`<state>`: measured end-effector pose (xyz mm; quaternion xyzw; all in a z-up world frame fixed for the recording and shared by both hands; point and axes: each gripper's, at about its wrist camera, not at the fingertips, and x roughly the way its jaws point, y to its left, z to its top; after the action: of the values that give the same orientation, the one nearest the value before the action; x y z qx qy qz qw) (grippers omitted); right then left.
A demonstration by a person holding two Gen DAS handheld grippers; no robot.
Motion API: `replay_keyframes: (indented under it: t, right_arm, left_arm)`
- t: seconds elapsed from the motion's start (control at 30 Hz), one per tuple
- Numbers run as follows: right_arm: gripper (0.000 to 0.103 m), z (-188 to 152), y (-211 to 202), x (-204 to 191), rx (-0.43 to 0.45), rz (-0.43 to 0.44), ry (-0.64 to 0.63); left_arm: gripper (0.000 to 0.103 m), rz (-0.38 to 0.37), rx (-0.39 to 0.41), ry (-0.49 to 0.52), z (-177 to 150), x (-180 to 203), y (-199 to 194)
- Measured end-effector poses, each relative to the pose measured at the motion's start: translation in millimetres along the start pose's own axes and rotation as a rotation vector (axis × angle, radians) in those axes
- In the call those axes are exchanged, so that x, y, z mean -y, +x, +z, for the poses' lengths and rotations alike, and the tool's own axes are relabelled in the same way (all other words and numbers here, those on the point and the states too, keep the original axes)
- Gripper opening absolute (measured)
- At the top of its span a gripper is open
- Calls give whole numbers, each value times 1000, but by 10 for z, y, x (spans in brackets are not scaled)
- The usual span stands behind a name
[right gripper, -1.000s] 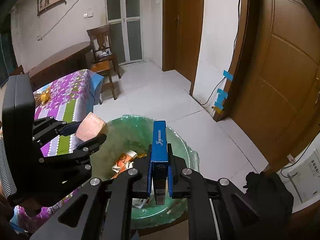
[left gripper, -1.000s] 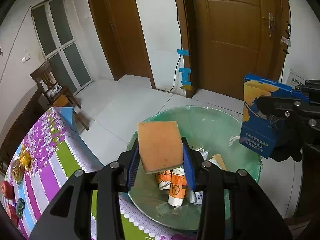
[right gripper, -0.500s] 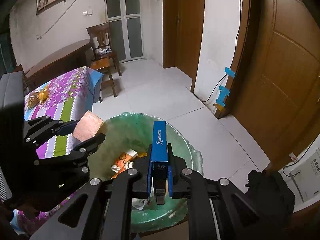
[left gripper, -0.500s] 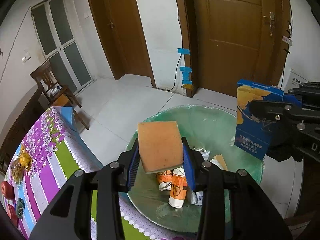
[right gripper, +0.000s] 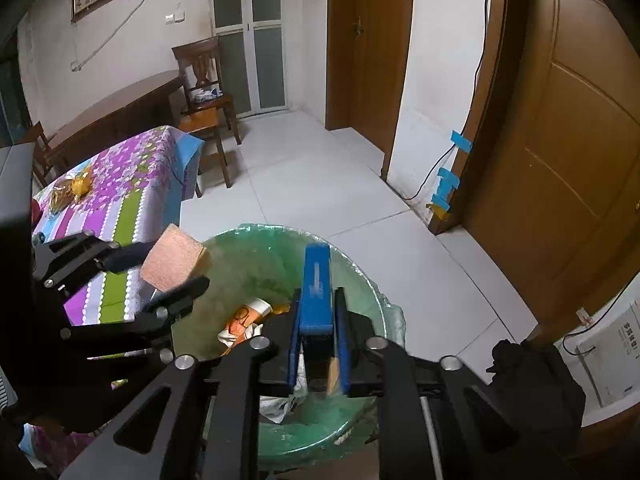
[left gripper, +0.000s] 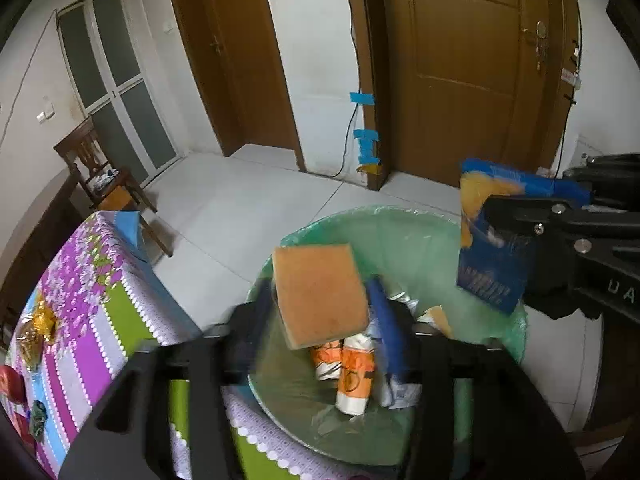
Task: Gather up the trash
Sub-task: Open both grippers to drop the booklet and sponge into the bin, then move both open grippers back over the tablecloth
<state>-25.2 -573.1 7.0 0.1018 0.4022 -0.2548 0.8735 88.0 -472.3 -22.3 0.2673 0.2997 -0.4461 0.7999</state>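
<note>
A round bin lined with a green bag (left gripper: 400, 224) (right gripper: 372, 288) stands on the floor and holds several wrappers and cartons. Over it, my left gripper (left gripper: 320, 312) (right gripper: 160, 268) has opened; the orange sponge (left gripper: 320, 292) (right gripper: 174, 262) sits loose and tilted between its spread fingers. My right gripper (right gripper: 318, 328) (left gripper: 532, 232) holds a blue box (right gripper: 316, 288) (left gripper: 496, 240) above the bin's right side; its fingers have parted a little and the box looks blurred.
A table with a purple, green and white floral cloth (left gripper: 80, 300) (right gripper: 116, 196) stands left of the bin, with snacks on it. A wooden chair (right gripper: 204, 96) is behind it. Brown doors (left gripper: 472, 64) and white tiled floor lie beyond.
My left fingers have spread apart and the sponge has tilted, freed from their grip. My right gripper has carried the blue box further over the bin and its fingers have loosened.
</note>
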Motion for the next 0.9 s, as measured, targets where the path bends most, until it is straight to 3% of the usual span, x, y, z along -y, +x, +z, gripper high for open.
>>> replay_keyframes:
  t: [0.03,0.17,0.67,0.9]
  right_arm:
    - [20,-2,20,-5,-4,-2,0]
    - [24,-13,87,4,-31,19,11]
    - [24,-66,29,19,-18,5,12]
    - [25,-98,-65,-130,49,-5,-3]
  left_arm:
    - [78,10,4,-10,-9,-19,-7]
    - [77,4,-11,-37,-26,-101,1]
    - [77,17,-4,-55,-123,-205,-81]
    - [77,55,8,-112,-279,-456,-226]
